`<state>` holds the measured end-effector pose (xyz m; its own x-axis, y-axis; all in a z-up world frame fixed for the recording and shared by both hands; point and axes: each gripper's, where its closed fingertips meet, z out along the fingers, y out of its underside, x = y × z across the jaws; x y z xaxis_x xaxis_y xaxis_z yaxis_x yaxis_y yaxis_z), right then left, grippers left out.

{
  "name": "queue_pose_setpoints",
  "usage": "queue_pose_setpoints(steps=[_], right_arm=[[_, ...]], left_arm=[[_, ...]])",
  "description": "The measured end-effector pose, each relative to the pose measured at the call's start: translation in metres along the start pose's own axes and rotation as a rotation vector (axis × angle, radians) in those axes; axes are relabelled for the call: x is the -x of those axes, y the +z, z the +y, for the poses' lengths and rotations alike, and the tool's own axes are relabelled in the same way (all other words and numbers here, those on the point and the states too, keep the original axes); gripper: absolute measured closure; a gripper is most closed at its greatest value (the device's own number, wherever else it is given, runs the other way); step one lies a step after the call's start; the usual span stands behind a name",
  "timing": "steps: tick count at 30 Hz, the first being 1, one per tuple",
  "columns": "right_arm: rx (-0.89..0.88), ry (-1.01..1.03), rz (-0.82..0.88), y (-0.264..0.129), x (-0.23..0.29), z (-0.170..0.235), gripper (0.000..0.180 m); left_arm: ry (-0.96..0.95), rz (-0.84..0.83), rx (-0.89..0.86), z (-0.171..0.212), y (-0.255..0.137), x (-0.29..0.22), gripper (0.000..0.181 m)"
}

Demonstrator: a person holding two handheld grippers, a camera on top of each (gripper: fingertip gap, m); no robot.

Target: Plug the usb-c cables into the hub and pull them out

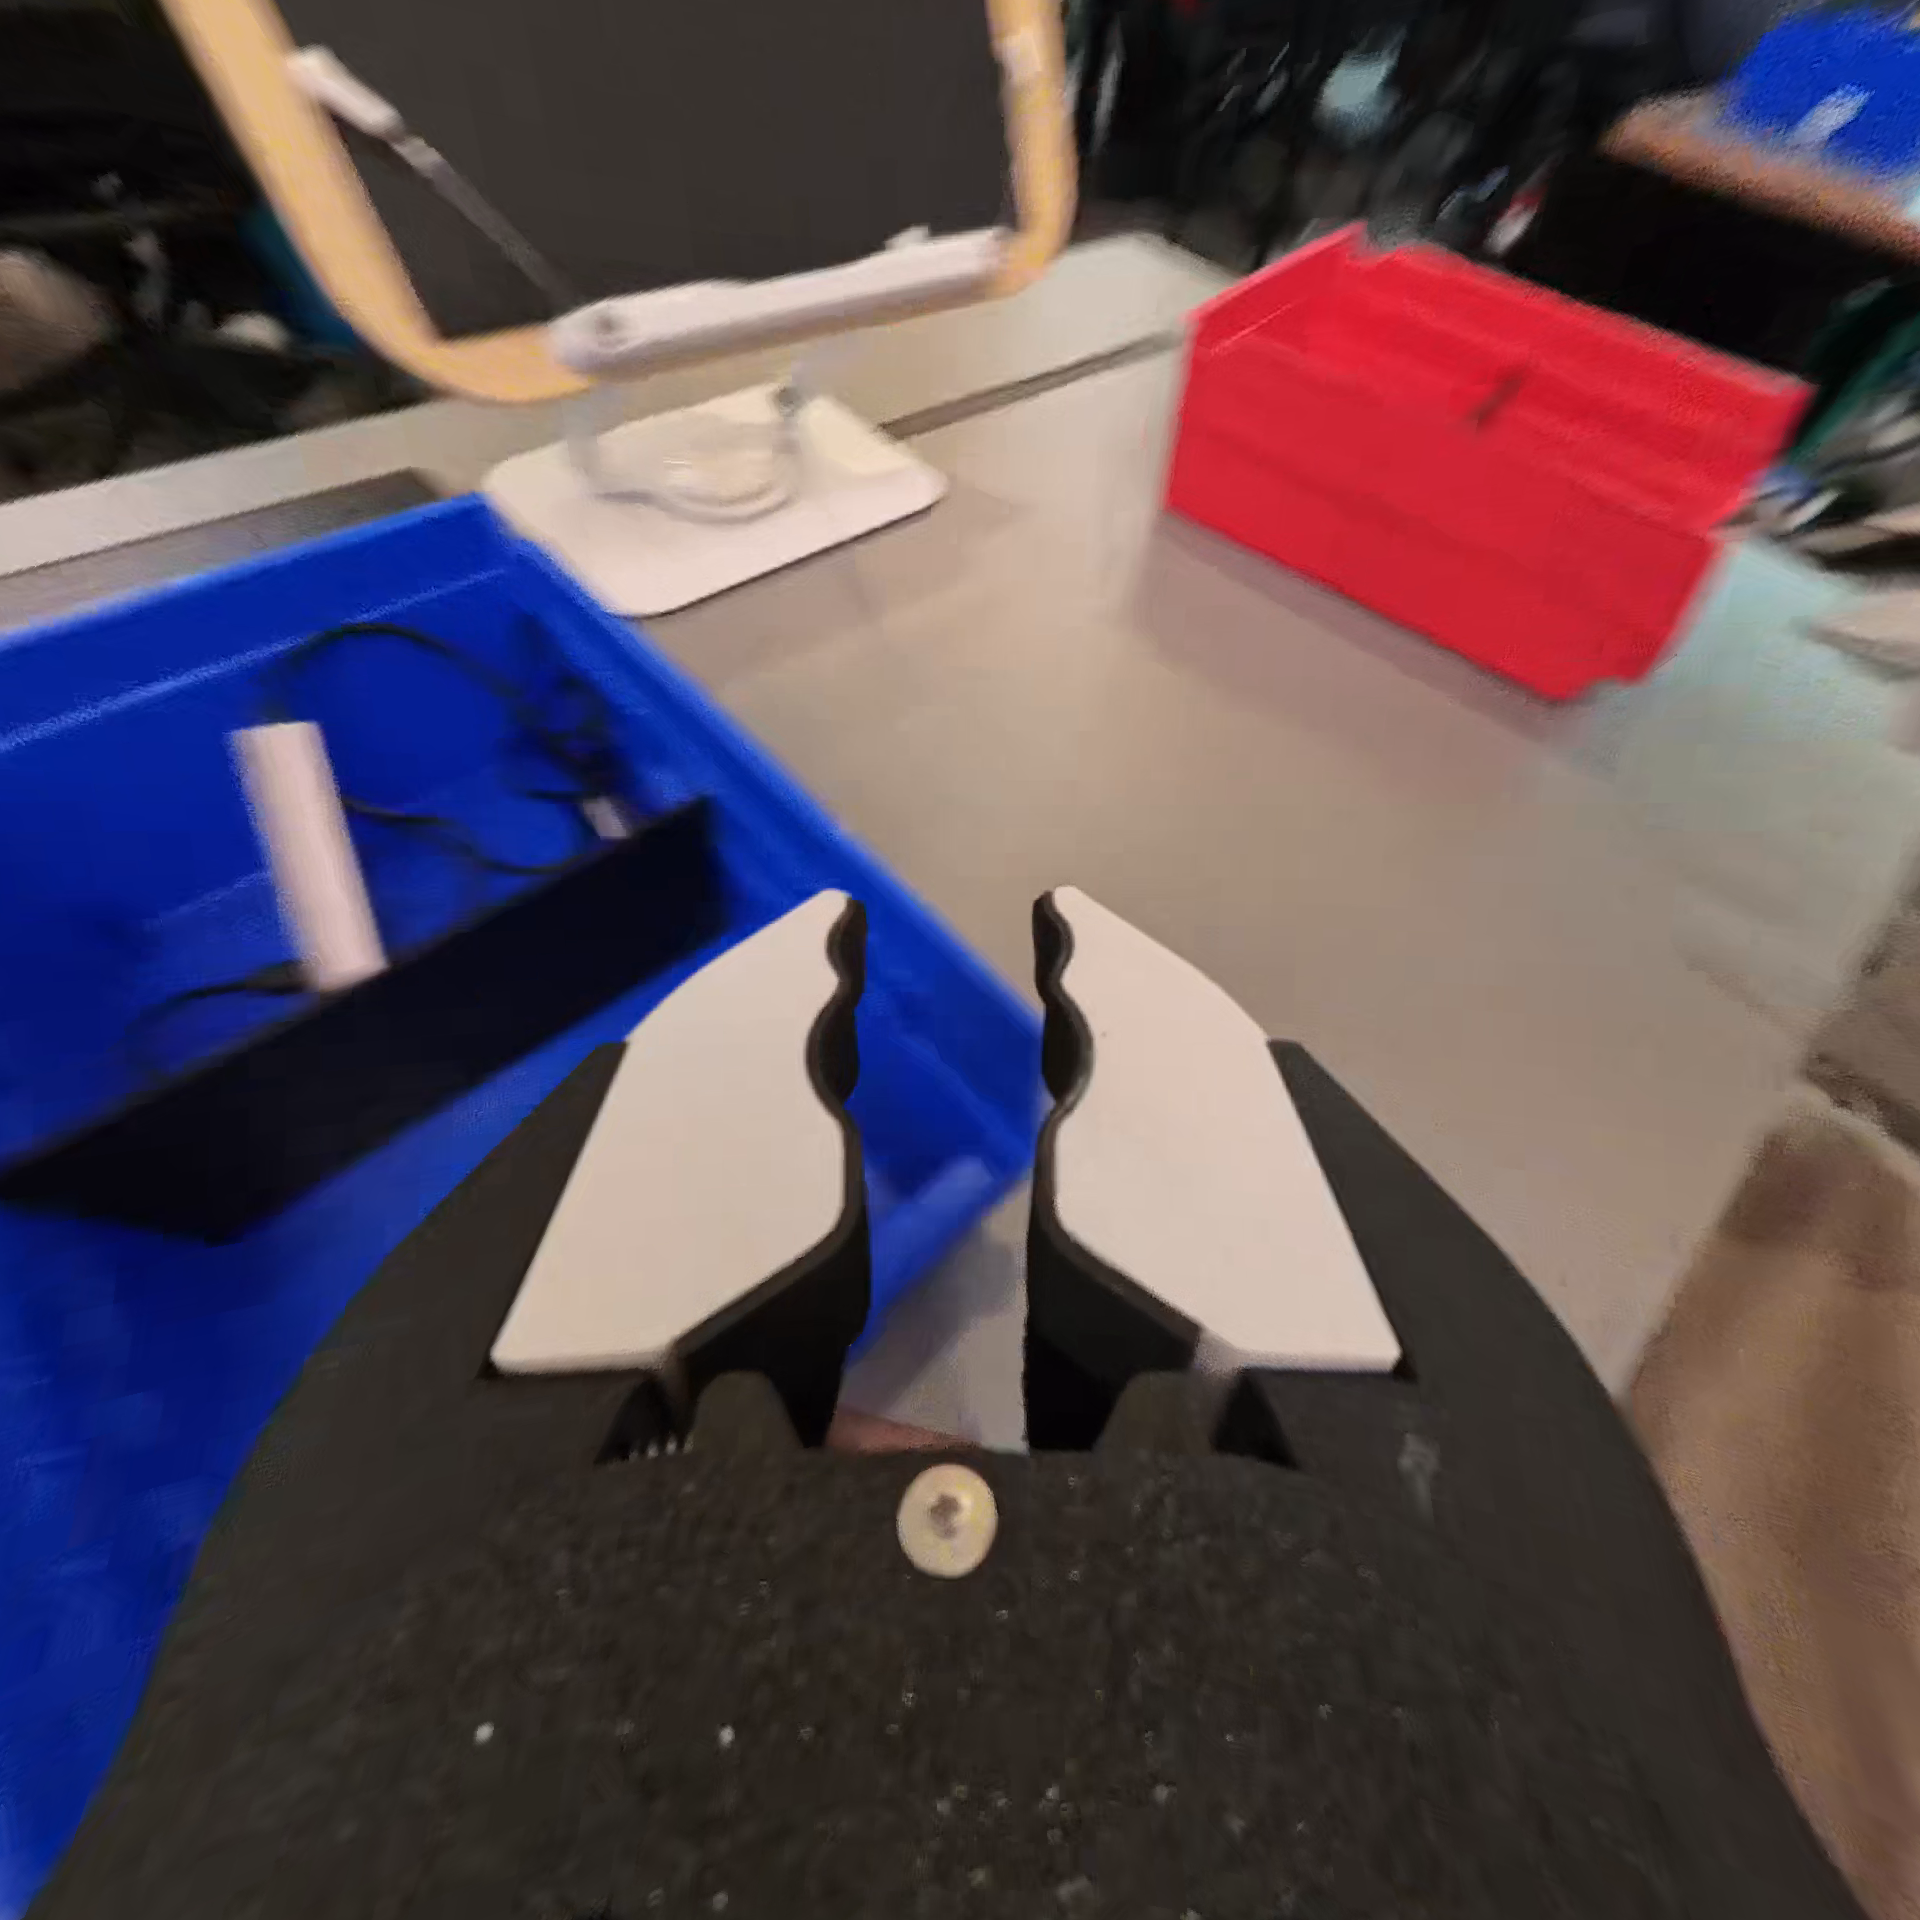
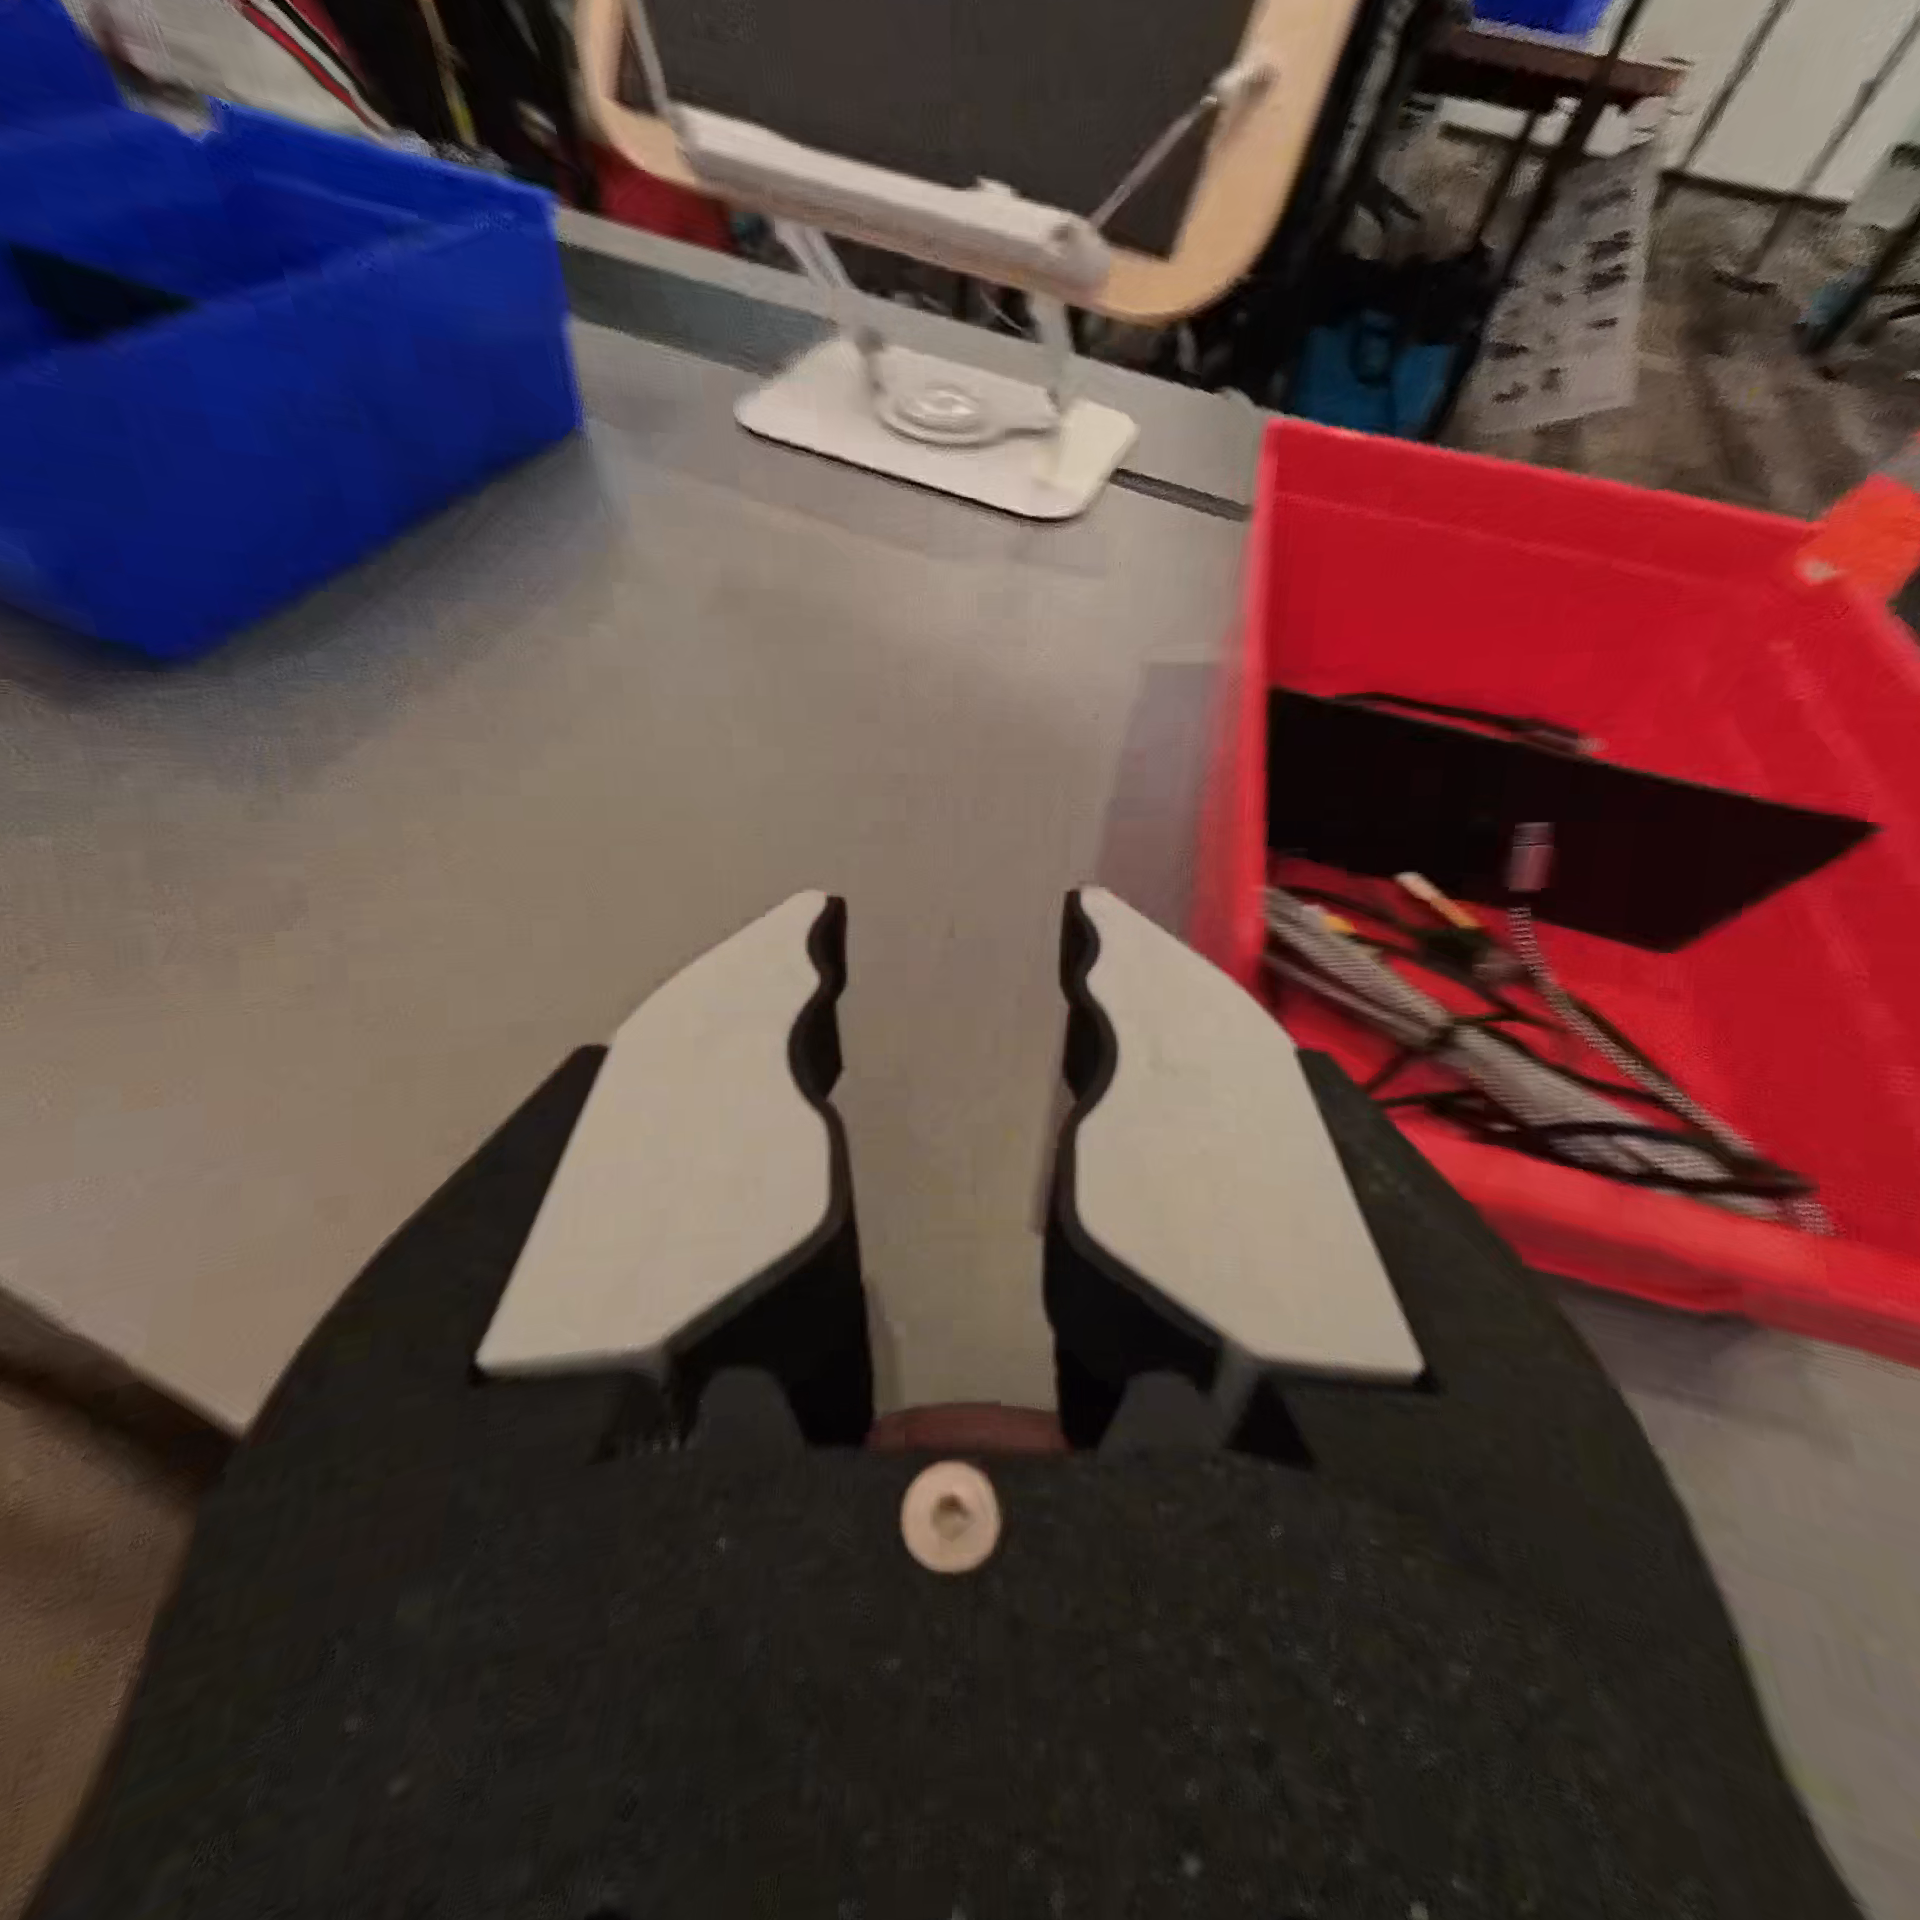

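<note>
My left gripper (image 1: pixel 948 925) and right gripper (image 2: pixel 951 925) both hang part-open, empty, over the table (image 2: pixel 520 883); the hub (image 1: pixel 301 842) lies in the blue bin (image 1: pixel 883 997) at the table's left edge, cables (image 2: pixel 1507 1081) in the red bin (image 2: pixel 1351 582) at its right edge

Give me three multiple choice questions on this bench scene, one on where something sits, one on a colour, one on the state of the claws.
1. Where does the white stick-shaped device lie?
A. red bin
B. blue bin
C. bare table

2. What colour is the bin holding the braided cables?
A. red
B. green
C. yellow

3. How are the two claws?
A. both open, empty
B. both shut
C. left holds a cable

Answers: B, it rests inside the blue bin; A, the red bin surrounds them; A, the left claw and the right claw show an empty gap.
</note>
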<state>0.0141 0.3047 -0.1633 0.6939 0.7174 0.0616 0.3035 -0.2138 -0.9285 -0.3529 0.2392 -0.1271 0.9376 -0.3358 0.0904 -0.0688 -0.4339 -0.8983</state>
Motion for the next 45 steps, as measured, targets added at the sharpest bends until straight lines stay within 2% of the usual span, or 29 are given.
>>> queue_pose_setpoints(steps=[3,8,10,11,15,18,20,23,28,33,35,37,39,41,43,45], right_arm=[[-0.046,0.051,-0.071,-0.002,0.050,0.018,0.143],[-0.106,-0.013,-0.173,-0.001,0.082,0.016,0.144],[-0.098,0.007,-0.200,0.002,0.082,0.021,0.144],[-0.084,0.026,-0.217,0.002,0.083,0.025,0.144],[-0.071,0.071,-0.266,-0.001,0.085,0.029,0.144],[-0.063,0.050,-0.277,0.001,0.090,0.033,0.144],[-0.056,0.046,-0.285,0.001,0.093,0.034,0.144],[-0.065,0.075,-0.304,0.000,0.095,0.033,0.144],[-0.075,0.109,-0.307,0.001,0.091,0.032,0.144],[-0.086,0.162,-0.315,0.002,0.089,0.029,0.145],[-0.091,0.171,-0.318,0.001,0.088,0.027,0.145],[-0.095,0.169,-0.309,0.001,0.086,0.027,0.145],[-0.101,0.160,-0.301,0.000,0.085,0.027,0.145],[-0.113,0.151,-0.307,0.000,0.085,0.026,0.144],[-0.113,0.152,-0.316,-0.001,0.086,0.026,0.140],[-0.152,0.165,-0.330,-0.005,0.086,0.020,0.134]], left_arm=[[0.000,-0.145,0.270,-0.008,0.025,0.088,0.142],[0.100,-0.257,0.637,-0.001,0.080,0.187,0.145],[0.070,-0.183,0.827,0.023,0.093,0.197,0.143],[0.054,-0.154,0.866,0.031,0.099,0.199,0.141],[0.009,-0.143,0.952,0.059,0.113,0.210,0.140],[0.027,-0.160,0.972,0.073,0.118,0.212,0.153],[0.063,-0.211,0.936,0.066,0.116,0.216,0.155],[0.202,-0.319,0.752,0.023,0.103,0.220,0.158],[0.555,-0.576,0.447,-0.102,0.047,0.201,0.158],[0.790,-0.746,0.105,-0.244,-0.020,0.127,0.159],[0.873,-0.783,-0.024,-0.288,-0.042,0.087,0.159],[0.920,-0.776,-0.119,-0.316,-0.054,0.048,0.159],[0.953,-0.729,-0.181,-0.325,-0.052,0.010,0.159],[0.995,-0.667,-0.170,-0.312,-0.036,-0.020,0.159],[1.030,-0.578,-0.102,-0.274,-0.007,-0.047,0.159],[1.081,-0.513,-0.066,-0.221,0.024,-0.074,0.159]])
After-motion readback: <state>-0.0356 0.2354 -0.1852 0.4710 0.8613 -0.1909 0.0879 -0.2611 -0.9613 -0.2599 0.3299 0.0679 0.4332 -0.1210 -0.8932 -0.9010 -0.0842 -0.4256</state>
